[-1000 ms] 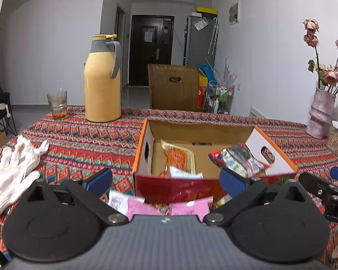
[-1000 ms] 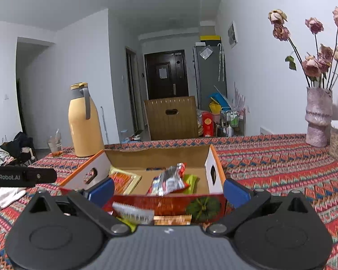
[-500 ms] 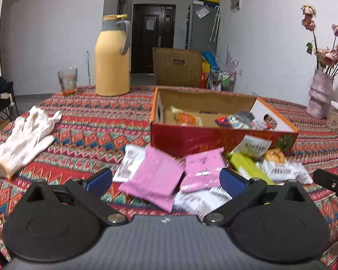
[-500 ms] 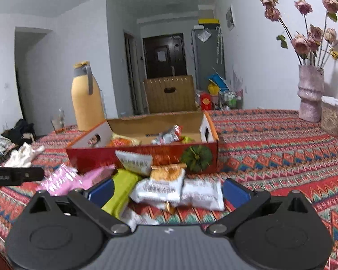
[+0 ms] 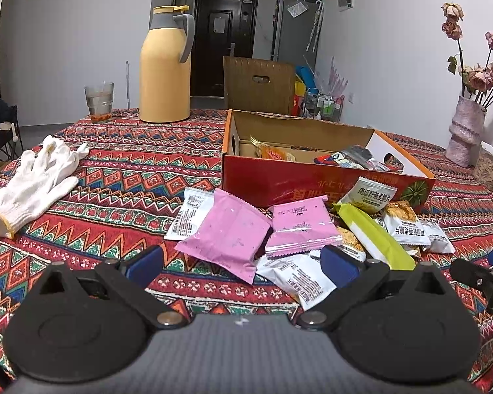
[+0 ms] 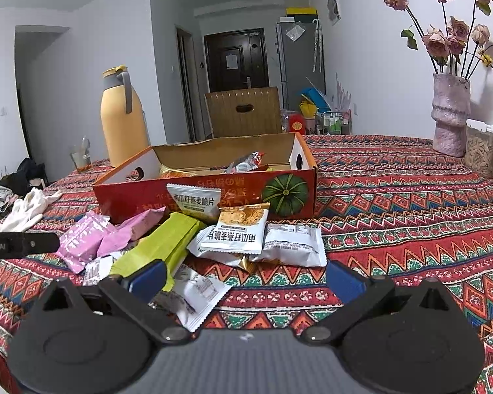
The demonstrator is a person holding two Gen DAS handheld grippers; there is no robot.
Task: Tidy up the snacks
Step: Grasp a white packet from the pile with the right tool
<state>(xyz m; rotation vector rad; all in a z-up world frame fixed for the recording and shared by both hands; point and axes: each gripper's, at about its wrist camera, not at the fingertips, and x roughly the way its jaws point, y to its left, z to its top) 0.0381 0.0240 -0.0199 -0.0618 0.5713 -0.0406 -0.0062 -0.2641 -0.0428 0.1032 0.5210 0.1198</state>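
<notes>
— Where did we find the snack packets [image 5: 299, 233]?

— Heaped before the box [image 5: 312, 177], just ahead of our left gripper [image 5: 241, 267] and right gripper [image 6: 245, 279], both spread apart, empty.

— Counts?

— Two pink packets [image 5: 228, 233], one green.

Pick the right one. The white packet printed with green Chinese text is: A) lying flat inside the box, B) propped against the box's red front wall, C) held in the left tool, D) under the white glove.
B: the white packet stands tilted against the red front of the box, outside it, among the loose snacks.

Left tool [image 5: 241, 264] and right tool [image 6: 245, 275] side by side, both spread wide, empty.
</notes>
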